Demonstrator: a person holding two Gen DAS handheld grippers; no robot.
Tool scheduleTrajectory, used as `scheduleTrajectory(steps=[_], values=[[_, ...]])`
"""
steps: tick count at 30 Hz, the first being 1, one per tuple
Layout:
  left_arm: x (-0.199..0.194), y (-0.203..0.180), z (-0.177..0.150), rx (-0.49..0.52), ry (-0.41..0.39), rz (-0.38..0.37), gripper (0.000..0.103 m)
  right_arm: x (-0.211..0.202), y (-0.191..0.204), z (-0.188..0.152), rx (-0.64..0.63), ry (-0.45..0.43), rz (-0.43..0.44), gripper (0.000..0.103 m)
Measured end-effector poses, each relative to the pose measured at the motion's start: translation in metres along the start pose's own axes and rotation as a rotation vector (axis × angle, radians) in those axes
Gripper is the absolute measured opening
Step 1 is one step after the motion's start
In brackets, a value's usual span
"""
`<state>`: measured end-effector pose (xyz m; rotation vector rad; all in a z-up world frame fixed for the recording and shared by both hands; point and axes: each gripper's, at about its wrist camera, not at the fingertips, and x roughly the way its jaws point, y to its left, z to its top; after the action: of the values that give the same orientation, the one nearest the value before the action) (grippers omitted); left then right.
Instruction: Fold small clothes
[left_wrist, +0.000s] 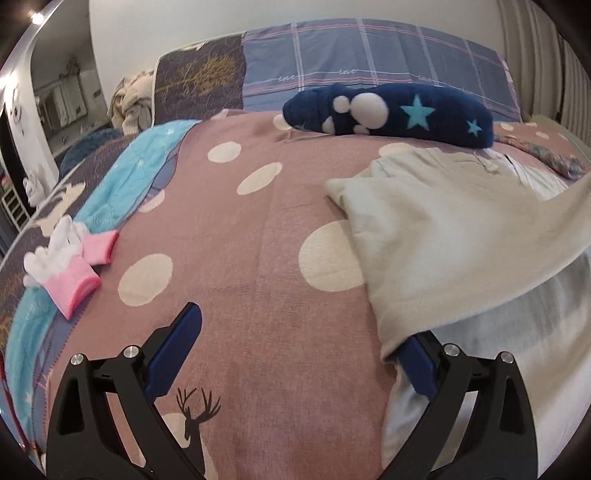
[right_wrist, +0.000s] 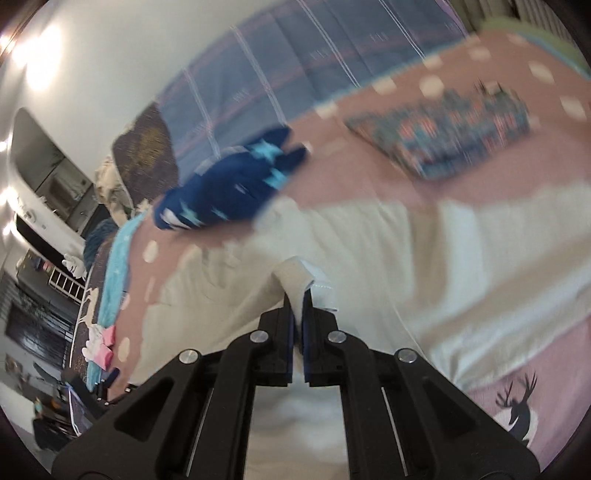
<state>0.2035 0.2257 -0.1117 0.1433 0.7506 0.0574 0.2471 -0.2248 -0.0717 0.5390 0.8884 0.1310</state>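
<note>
At the bottom of the left wrist view, the left gripper (left_wrist: 295, 350) has its blue-padded fingers spread wide apart over bare pink bedspread with cream dots (left_wrist: 258, 240); open cloth fills the frame's centre. The soft cream-white garment (left_wrist: 424, 240) drapes over the lower-right finger and rises toward the right edge. In the right wrist view, the right gripper (right_wrist: 298, 306) is pinched together on a hemmed corner of that garment, bottom centre. At left lie white-and-pink knitted gloves (left_wrist: 70, 258). Farther up, a navy plush item with stars (left_wrist: 391, 110) rests before a blue plaid pillow (left_wrist: 369, 66). A blurred patterned folded cloth (right_wrist: 443, 136) sits upper right.
</note>
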Motion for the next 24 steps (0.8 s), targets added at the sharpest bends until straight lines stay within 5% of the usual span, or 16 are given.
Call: scheduleTrajectory(steps=[3, 7, 8, 11, 13, 14, 15, 18, 19, 20, 21, 24], values=[[-0.011, 0.001, -0.004, 0.017, -0.005, -0.058, 0.087, 0.006, -0.017, -0.017, 0.006, 0.043, -0.030, 0.004], [-0.028, 0.013, -0.004, -0.024, 0.008, -0.217, 0.053, 0.002, -0.032, -0.028, 0.022, 0.055, -0.160, 0.040], [-0.032, 0.018, -0.001, -0.051, 0.001, -0.250, 0.048, -0.002, -0.032, -0.028, 0.019, 0.044, -0.168, 0.040], [-0.036, 0.023, 0.013, -0.085, -0.048, -0.264, 0.047, -0.011, -0.025, -0.023, -0.023, 0.005, -0.174, 0.044], [-0.021, 0.018, 0.029, -0.101, -0.038, -0.296, 0.049, -0.007, -0.020, -0.017, -0.023, 0.022, -0.152, 0.065], [-0.008, 0.016, 0.036, -0.116, -0.008, -0.336, 0.058, 0.000, -0.019, -0.014, -0.013, 0.055, -0.128, 0.070], [0.007, 0.013, 0.042, -0.131, 0.021, -0.337, 0.071, 0.010, -0.019, -0.010, 0.007, 0.105, -0.101, 0.070], [0.047, 0.000, 0.053, -0.119, 0.072, -0.250, 0.071, 0.037, -0.034, -0.003, 0.140, 0.195, -0.048, 0.070], [0.062, -0.004, 0.056, -0.111, 0.092, -0.260, 0.064, 0.042, -0.043, 0.000, 0.211, 0.197, -0.011, 0.058], [0.069, -0.006, 0.058, -0.110, 0.098, -0.277, 0.025, 0.045, -0.048, 0.003, 0.259, 0.185, 0.038, 0.026], [0.076, -0.007, 0.060, -0.123, 0.102, -0.337, 0.003, 0.045, -0.050, 0.006, 0.281, 0.166, 0.106, 0.008], [0.056, -0.007, 0.063, -0.115, -0.006, -0.321, 0.002, 0.020, -0.030, 0.005, 0.162, 0.013, 0.151, 0.006]])
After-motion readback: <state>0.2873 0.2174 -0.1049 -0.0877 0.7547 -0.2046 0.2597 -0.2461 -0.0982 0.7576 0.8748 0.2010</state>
